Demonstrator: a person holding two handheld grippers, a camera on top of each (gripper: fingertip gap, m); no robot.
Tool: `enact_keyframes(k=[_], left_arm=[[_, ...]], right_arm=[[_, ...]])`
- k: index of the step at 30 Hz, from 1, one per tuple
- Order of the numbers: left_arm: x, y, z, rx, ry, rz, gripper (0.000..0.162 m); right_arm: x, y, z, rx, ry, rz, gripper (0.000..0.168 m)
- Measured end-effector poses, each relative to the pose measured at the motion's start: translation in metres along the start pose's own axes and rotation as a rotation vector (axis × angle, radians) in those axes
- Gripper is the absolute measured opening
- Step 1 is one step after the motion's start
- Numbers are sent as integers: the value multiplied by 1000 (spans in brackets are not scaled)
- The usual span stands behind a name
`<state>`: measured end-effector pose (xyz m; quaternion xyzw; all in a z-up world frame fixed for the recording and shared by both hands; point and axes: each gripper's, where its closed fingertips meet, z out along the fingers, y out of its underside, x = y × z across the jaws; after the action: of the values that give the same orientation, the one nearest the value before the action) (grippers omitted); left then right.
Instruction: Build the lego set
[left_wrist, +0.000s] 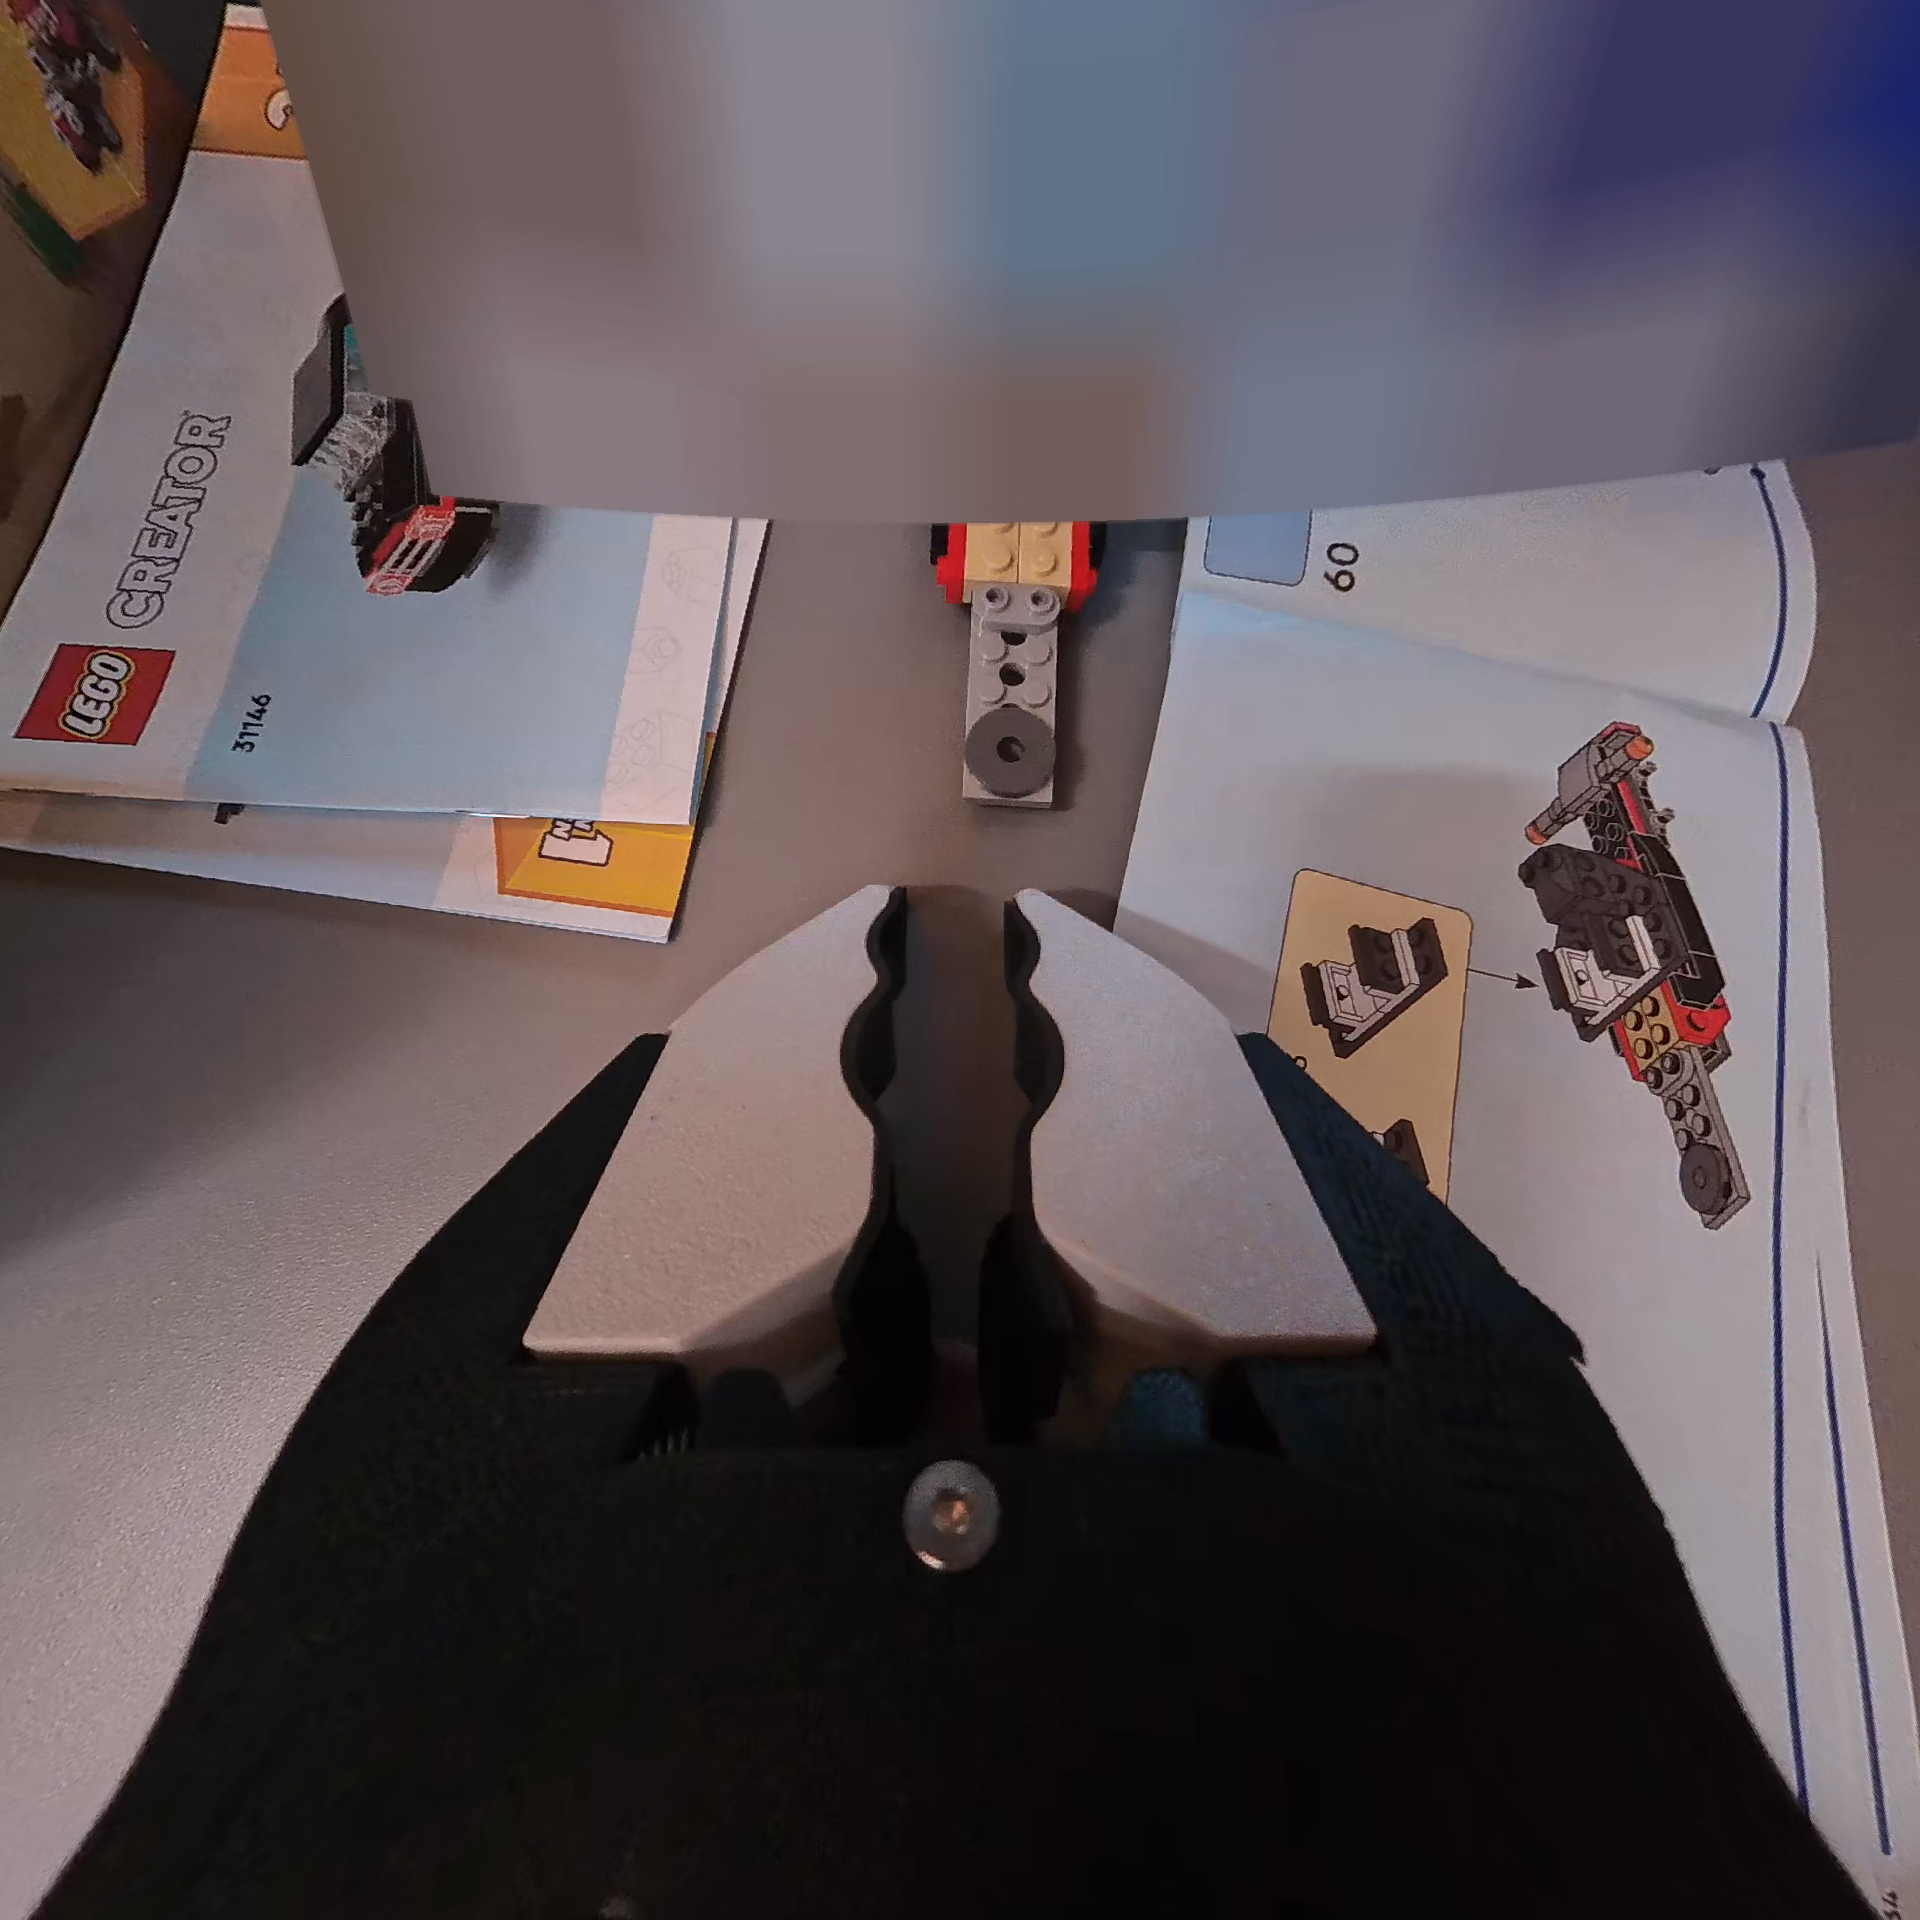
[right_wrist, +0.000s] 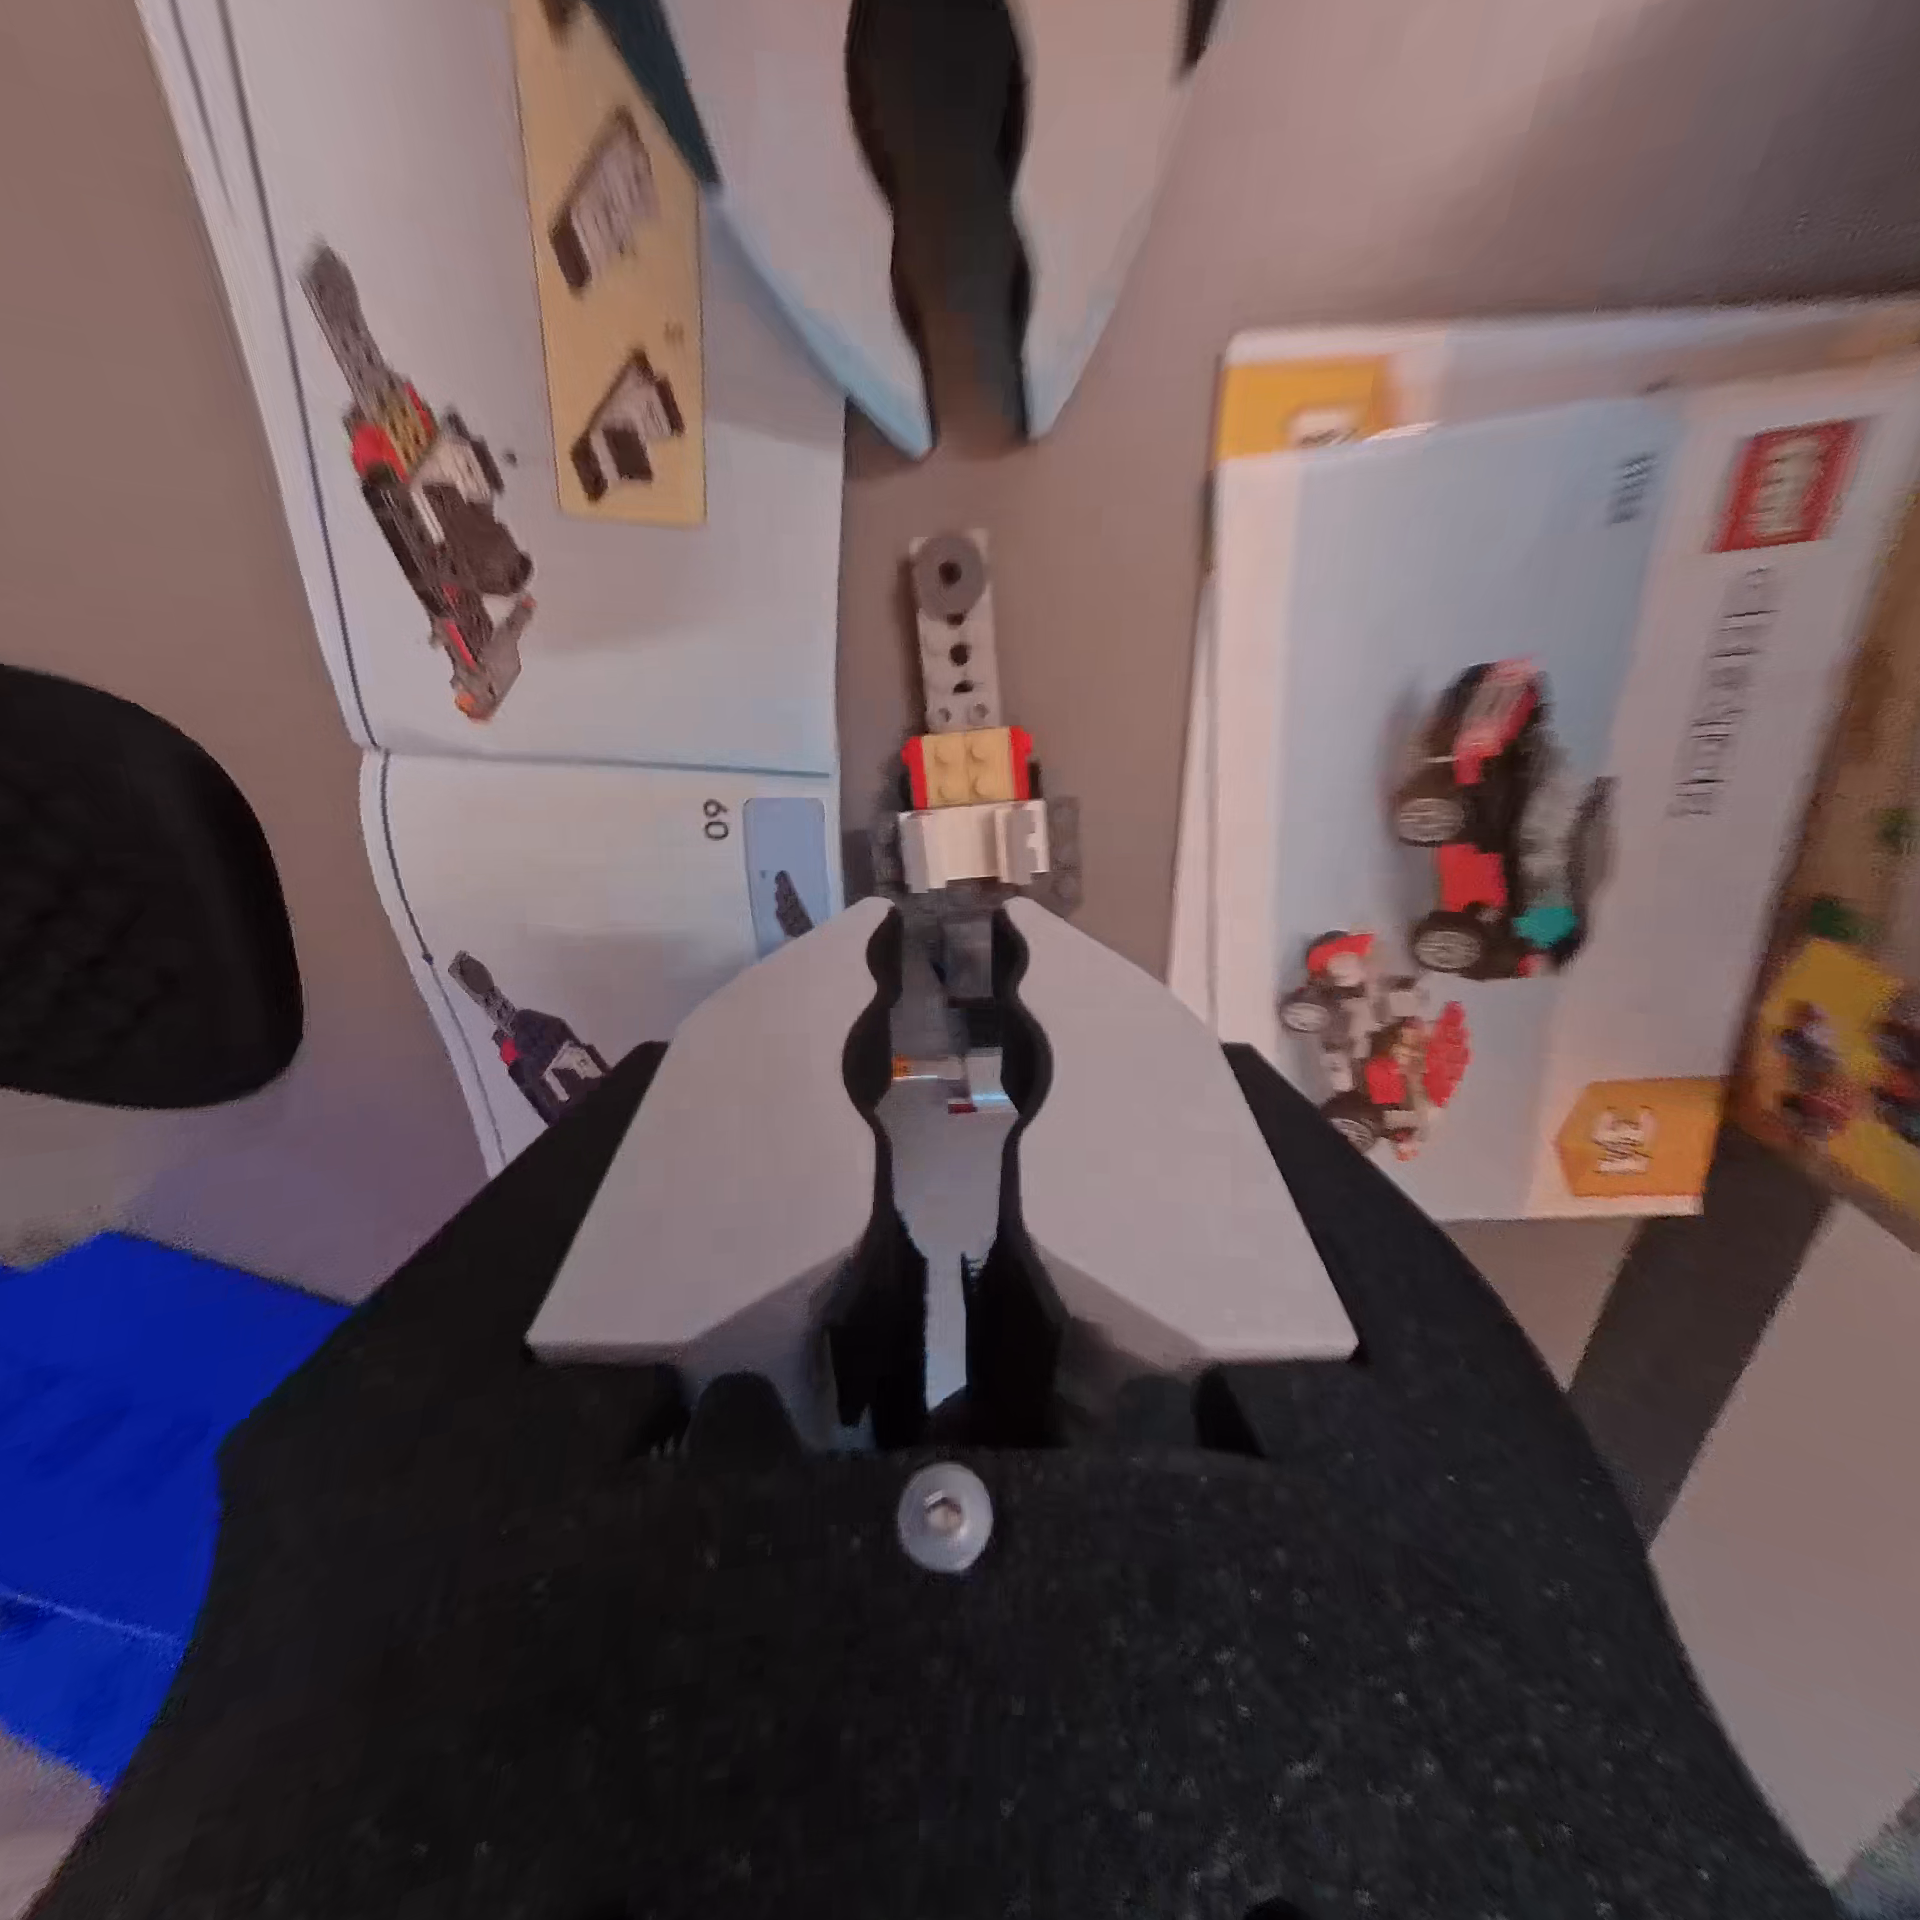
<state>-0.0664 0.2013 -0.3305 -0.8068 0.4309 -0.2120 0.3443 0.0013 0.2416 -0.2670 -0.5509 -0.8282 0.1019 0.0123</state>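
The partly built lego model has a long grey plate with a dark round tile at its far end, tan and red bricks, and a white piece. My right gripper is shut on the model's dark grey rear part, low over the grey table. In the left wrist view the model shows straight ahead, its far part hidden by a blur patch. My left gripper is slightly open and empty, a short way from the round-tile end. It also shows in the right wrist view, facing my right gripper.
An open instruction booklet lies beside the model, also seen in the right wrist view. Closed booklets lie on the other side, with the set's box beyond. A blue object and a black rounded object sit nearby. Spacing between my two grippers at the tips: around 11 centimetres.
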Motion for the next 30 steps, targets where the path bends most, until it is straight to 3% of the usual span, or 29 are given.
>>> enact_keyframes(k=[3,14,30], left_arm=[[0,0,0,0,-1,1,19],[0,0,0,0,1,-1,19],[0,0,0,0,-2,2,19]], right_arm=[[12,-1,-11,41,44,-6,14],[16,7,38,-88,-15,-53,9],[14,7,38,-156,38,-74,9]])
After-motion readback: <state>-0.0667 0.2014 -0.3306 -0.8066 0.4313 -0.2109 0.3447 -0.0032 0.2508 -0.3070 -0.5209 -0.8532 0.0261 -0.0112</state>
